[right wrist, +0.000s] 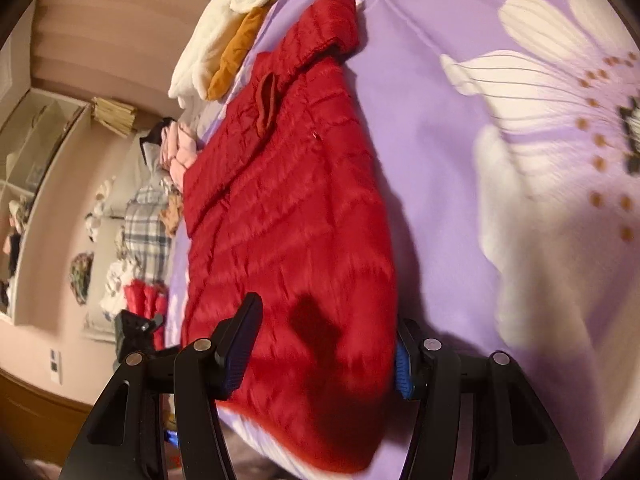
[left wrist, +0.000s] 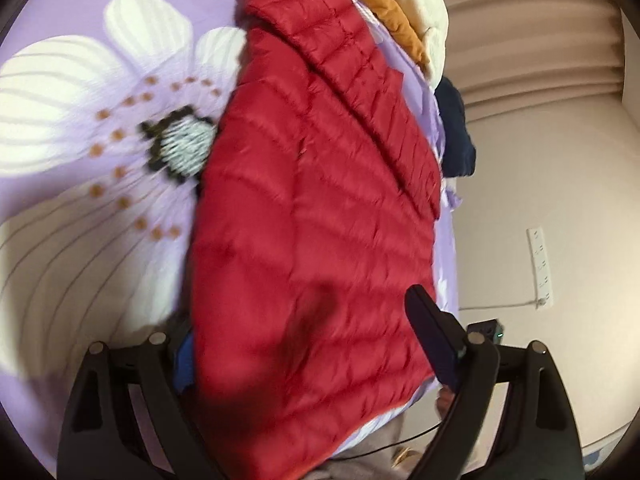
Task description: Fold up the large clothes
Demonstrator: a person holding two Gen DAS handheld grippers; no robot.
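Half done at a guess: the red puffer jacket point(left wrist: 312, 208) lies on the purple flowered bedspread point(left wrist: 80, 92) with a sleeve already turned in over its body, the final folds still to come. Left gripper point(left wrist: 304, 344) and right gripper point(right wrist: 328, 344) both spread wide, straddling the quilted, puffy hem

Lilac floral bedsheet point(left wrist: 80, 20), cream blanket point(right wrist: 208, 40), orange garment point(right wrist: 234, 56).

Purple floral bedspread point(right wrist: 460, 128), pink wall point(left wrist: 560, 184)
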